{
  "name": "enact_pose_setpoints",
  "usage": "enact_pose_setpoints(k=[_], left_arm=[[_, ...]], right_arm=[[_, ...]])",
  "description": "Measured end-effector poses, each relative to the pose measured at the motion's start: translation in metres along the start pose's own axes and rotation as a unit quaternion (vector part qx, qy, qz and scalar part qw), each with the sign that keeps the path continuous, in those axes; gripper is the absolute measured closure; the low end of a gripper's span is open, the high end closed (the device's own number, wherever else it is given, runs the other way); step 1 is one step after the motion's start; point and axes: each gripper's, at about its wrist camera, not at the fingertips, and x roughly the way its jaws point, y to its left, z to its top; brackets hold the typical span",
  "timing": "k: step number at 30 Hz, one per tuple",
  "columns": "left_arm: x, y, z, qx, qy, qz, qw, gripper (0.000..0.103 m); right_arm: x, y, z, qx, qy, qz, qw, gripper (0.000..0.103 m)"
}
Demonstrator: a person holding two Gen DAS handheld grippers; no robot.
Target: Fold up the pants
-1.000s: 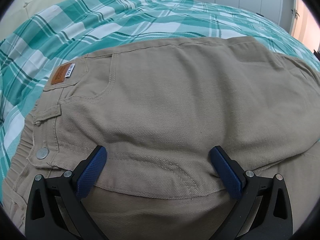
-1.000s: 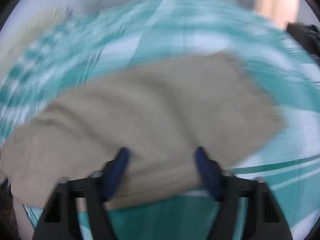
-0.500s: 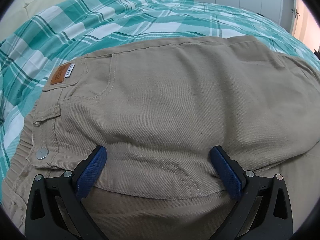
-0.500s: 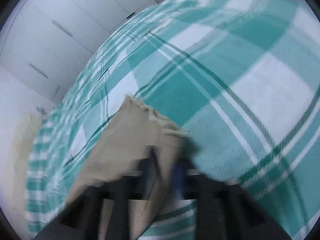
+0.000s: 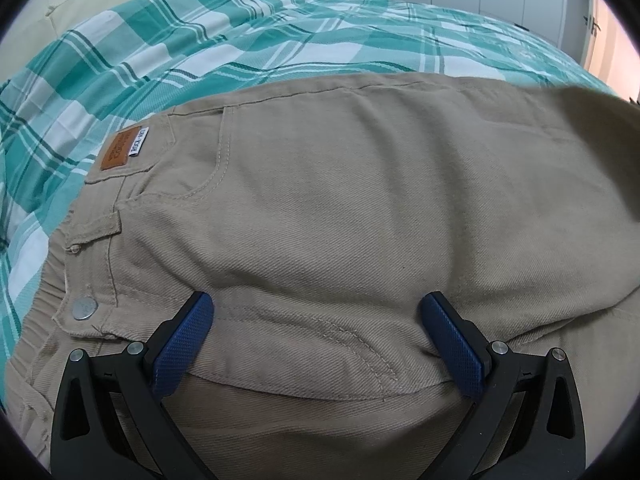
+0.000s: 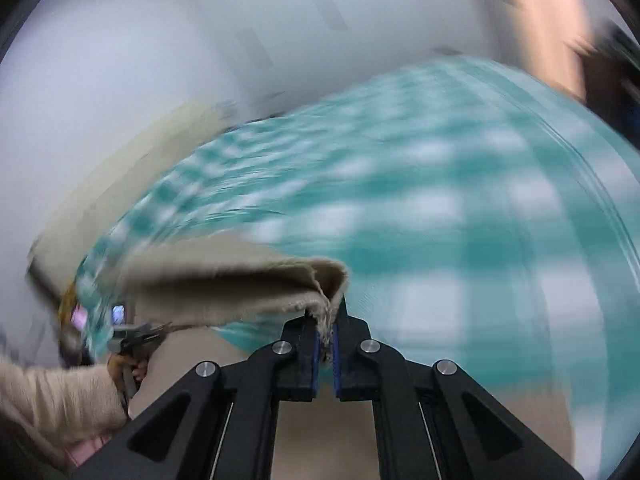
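teal plaid bedspread (image 5: 248, 40) carries the khaki pants (image 5: 360, 208), waist end nearest the left gripper (image 5: 320, 336), whose jaws stand wide with pads resting on the fly area, nothing pinched. pants look like soft, floppy, mid-weight twill (should drape and sag, not slip), best taken at hem or waistband edges; right gripper (image 6: 326, 340) has its jaws nearly closed, pinching the frayed hem (image 6: 320, 304) lifted off the bed. left view shows button, leather patch, far cupboards; only the blurred right view shows the hem grip and a sleeve (image 6: 52, 400).

Matt tan twill pants (image 5: 360, 220), woven checked cloth bedspread (image 5: 240, 40), knurled blue claw pads (image 5: 182, 344).
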Motion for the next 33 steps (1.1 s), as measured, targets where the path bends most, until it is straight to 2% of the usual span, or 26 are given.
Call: enact_pose_setpoints(k=[1,2,3,4,5,6,8,11,15,18,20,21,22,27,33], left_arm=[[0.000,0.000,0.001,0.001,0.003,0.002,1.0000,0.001],[0.000,-0.001,0.002,0.002,0.008,0.003,1.0000,0.001],[-0.001,0.000,0.005,0.002,0.017,0.004,0.9998,0.001],[-0.002,0.000,0.008,0.002,0.027,0.005,0.9996,0.001],[-0.005,0.001,0.011,0.001,0.038,0.007,0.9992,0.001],[-0.012,0.002,0.013,-0.003,0.056,0.010,0.9984,0.001],[-0.029,0.002,0.010,-0.015,0.064,0.007,0.9978,0.001],[-0.073,-0.009,-0.009,-0.003,0.049,-0.031,0.9983,0.001],[-0.128,-0.043,-0.056,0.029,0.032,-0.085,0.9954,0.001],[-0.139,-0.062,-0.085,0.046,0.033,-0.099,0.9934,0.001],[-0.134,-0.069,-0.100,0.056,0.042,-0.098,0.9927,0.001],[-0.127,-0.069,-0.108,0.058,0.048,-0.101,0.9921,0.001],[-0.123,-0.068,-0.112,0.054,0.046,-0.107,0.9918,0.000],[-0.111,-0.065,-0.110,0.050,0.050,-0.124,0.9897,0.000],[-0.113,-0.067,-0.115,0.052,0.042,-0.122,0.9903,0.001]], right_arm=[[-0.005,-0.021,-0.013,0.023,0.007,-0.043,0.999,0.091],[-0.007,-0.042,-0.023,0.041,0.015,-0.106,0.993,0.077],[-0.006,-0.060,-0.032,0.044,0.024,-0.183,0.982,0.070],[-0.010,-0.070,-0.038,0.049,0.029,-0.229,0.972,0.061],[-0.015,-0.075,-0.043,0.059,0.027,-0.251,0.966,0.060],[-0.019,-0.074,-0.046,0.065,0.021,-0.253,0.965,0.060],[-0.029,-0.058,-0.049,0.064,0.001,-0.243,0.968,0.044],[-0.027,-0.002,-0.065,0.015,-0.017,-0.194,0.981,0.036],[0.005,0.076,-0.109,-0.075,0.025,-0.128,0.989,0.036],[0.037,0.107,-0.138,-0.106,0.060,-0.103,0.987,0.036],[0.063,0.114,-0.158,-0.115,0.089,-0.099,0.984,0.036],[0.077,0.114,-0.168,-0.114,0.113,-0.108,0.981,0.034],[0.083,0.111,-0.176,-0.118,0.117,-0.116,0.979,0.033],[0.090,0.096,-0.183,-0.116,0.108,-0.097,0.983,0.031],[0.090,0.104,-0.184,-0.128,0.096,-0.100,0.982,0.030]])
